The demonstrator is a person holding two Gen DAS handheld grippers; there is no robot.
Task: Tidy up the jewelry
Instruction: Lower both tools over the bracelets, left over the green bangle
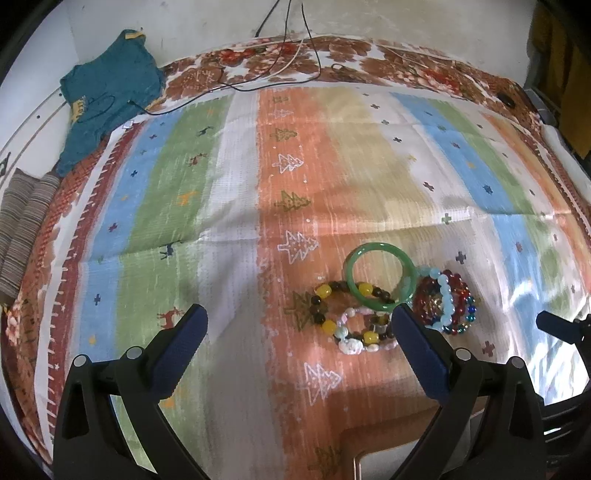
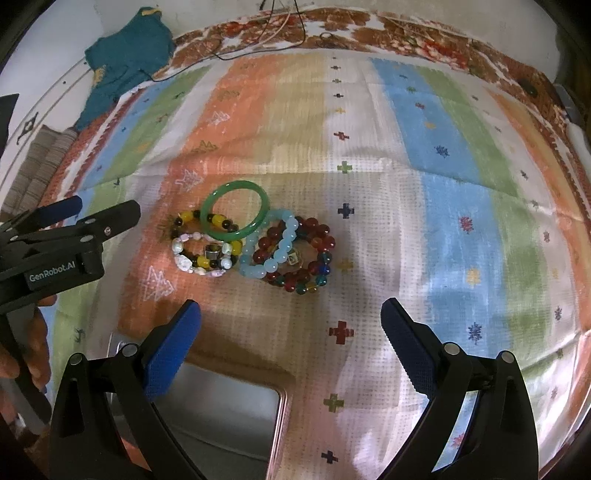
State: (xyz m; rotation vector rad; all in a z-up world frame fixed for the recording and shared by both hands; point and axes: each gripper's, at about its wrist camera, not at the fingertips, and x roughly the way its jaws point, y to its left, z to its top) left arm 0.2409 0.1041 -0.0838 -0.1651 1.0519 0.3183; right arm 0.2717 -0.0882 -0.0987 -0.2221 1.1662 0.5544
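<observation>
The left gripper [image 1: 299,325] and the right gripper [image 2: 291,321] are both being held spread wide, gripping nothing, just short of the green bangle [image 2: 236,210]. Against the bangle, a yellow-and-dark bead bracelet [image 2: 207,240], a pale blue bead bracelet [image 2: 273,247] and a red bead bracelet [image 2: 310,254] are being kept clustered on the striped cloth [image 2: 443,184]

This looks like a room in someone's home, likely a bedroom. A striped cloth [image 1: 236,192] printed with little trees, deer and crosses lies over a floral bedspread [image 1: 406,70] that runs to the far edge by a plain pale wall [image 1: 207,22]. A crumpled teal garment [image 1: 107,92] sits at the far left corner, and loose cables [image 1: 295,55] trail down the wall.
</observation>
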